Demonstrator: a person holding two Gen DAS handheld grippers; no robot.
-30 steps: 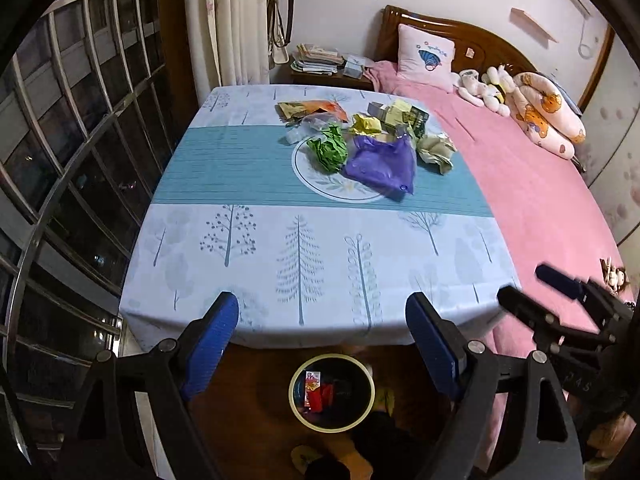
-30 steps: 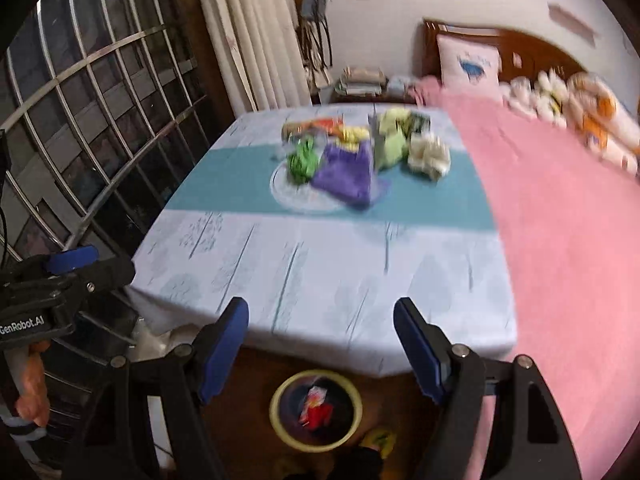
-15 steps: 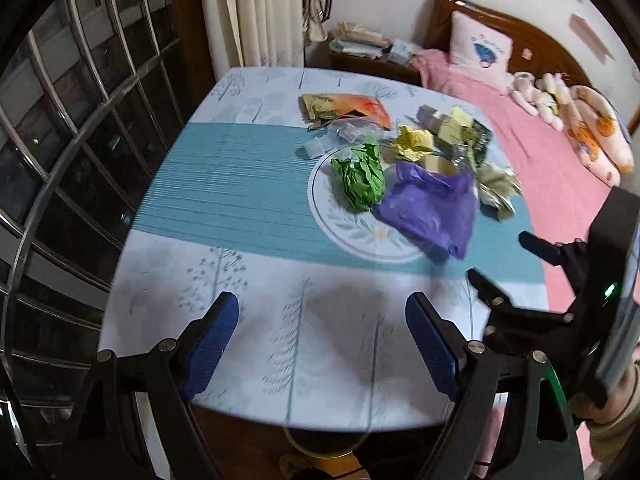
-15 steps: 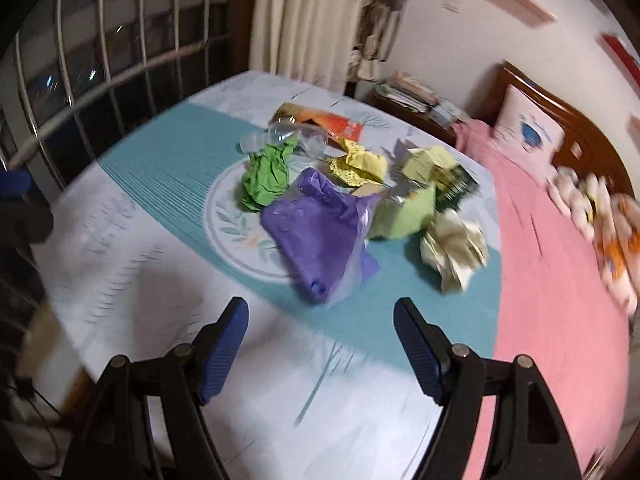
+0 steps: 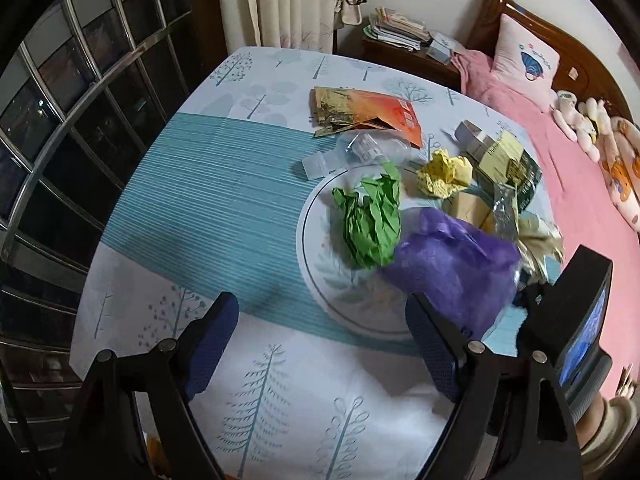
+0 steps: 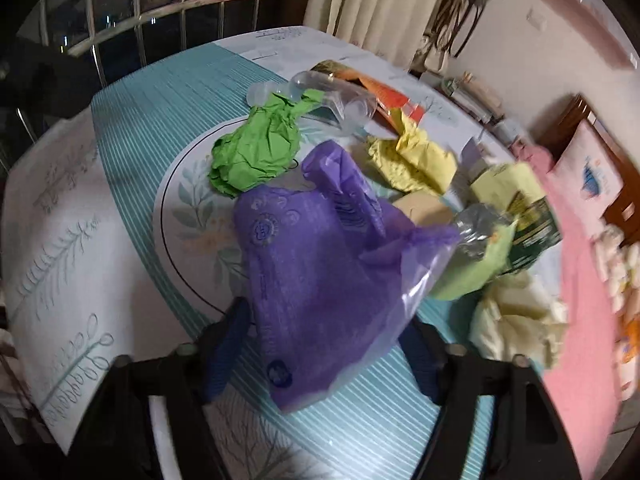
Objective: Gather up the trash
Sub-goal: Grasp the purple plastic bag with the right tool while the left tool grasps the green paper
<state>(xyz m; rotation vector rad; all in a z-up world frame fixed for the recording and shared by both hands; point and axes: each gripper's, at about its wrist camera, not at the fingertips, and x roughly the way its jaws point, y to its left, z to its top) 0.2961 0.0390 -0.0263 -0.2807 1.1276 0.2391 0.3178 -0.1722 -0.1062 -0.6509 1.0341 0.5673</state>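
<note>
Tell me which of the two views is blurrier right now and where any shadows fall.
Right wrist view: motion-smeared, worst at the right edge over the pink bed; the purple plastic bag between the open right gripper fingers stays readable. Left wrist view: sharper, with fisheye bending of the window bars; the left gripper casts soft shadows on the tablecloth.

A crumpled green paper wad [image 5: 370,222] and a translucent purple plastic bag [image 6: 320,280] lay on a desk cloth [image 5: 224,208] striped teal, printed with pale trees.
</note>
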